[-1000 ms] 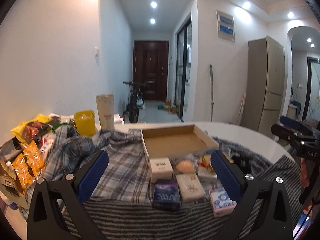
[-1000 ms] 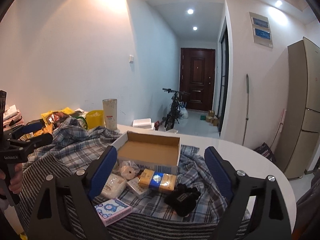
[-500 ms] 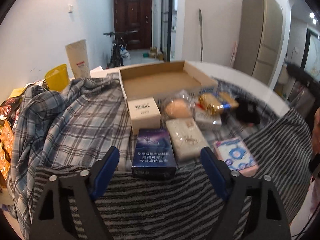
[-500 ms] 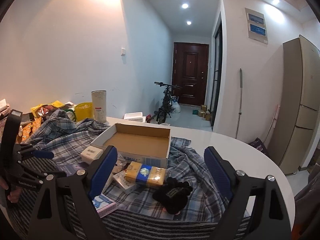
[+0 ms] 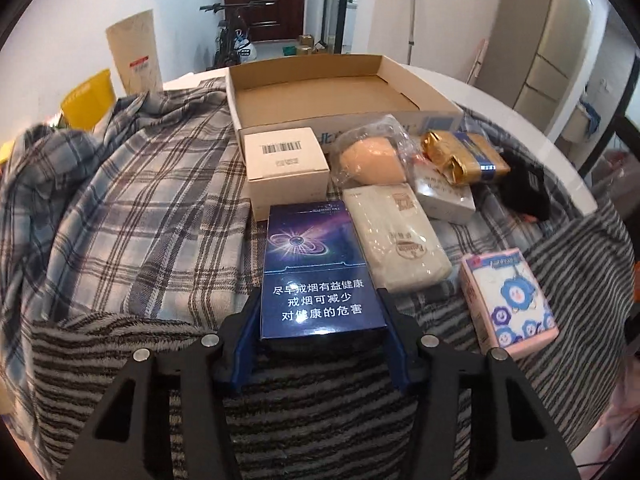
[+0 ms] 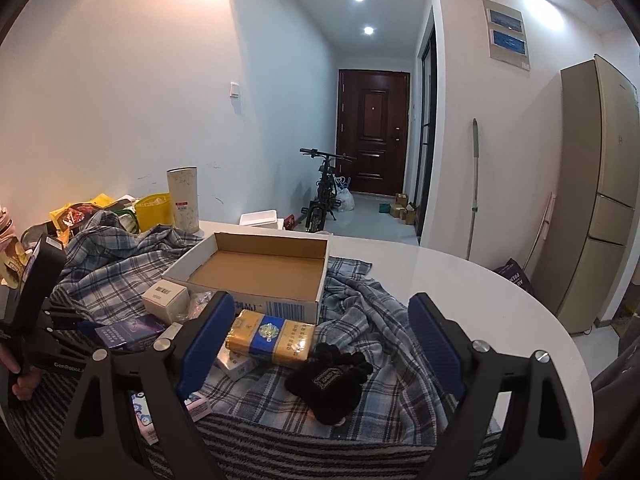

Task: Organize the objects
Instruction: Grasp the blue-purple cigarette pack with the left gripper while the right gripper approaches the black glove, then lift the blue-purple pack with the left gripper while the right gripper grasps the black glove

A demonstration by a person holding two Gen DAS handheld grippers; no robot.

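Left gripper (image 5: 320, 336): blue pads closed against both long sides of the dark blue cigarette pack with a purple galaxy print (image 5: 316, 268), gripping only its near end while the pack lies flat on the grey striped towel (image 5: 320, 408). Right gripper (image 6: 320, 344): jaws spread wide, nothing between them, hovering above the gold-and-blue foil packet (image 6: 270, 338) and the black knit glove (image 6: 330, 376). Just beyond the pack, touching or nearly so, sits a white cardboard carton with a barcode (image 5: 285, 168); to its right a cream-wrapped soap bar (image 5: 396, 240), farther right a pink tissue packet with blue flowers (image 5: 508, 302). Behind these, the open shallow brown cardboard box (image 5: 332, 92), empty, rests on the blue plaid shirt (image 5: 132, 200). Likely step: lift the pack and carry it into the box (destination is my guess). To do it well, raise it straight up first so the far end clears the white carton, keep the squeeze firm since the hold is near one end and the pack may droop, then pass over the box's front wall and set it flat in a corner to leave room for the rest.
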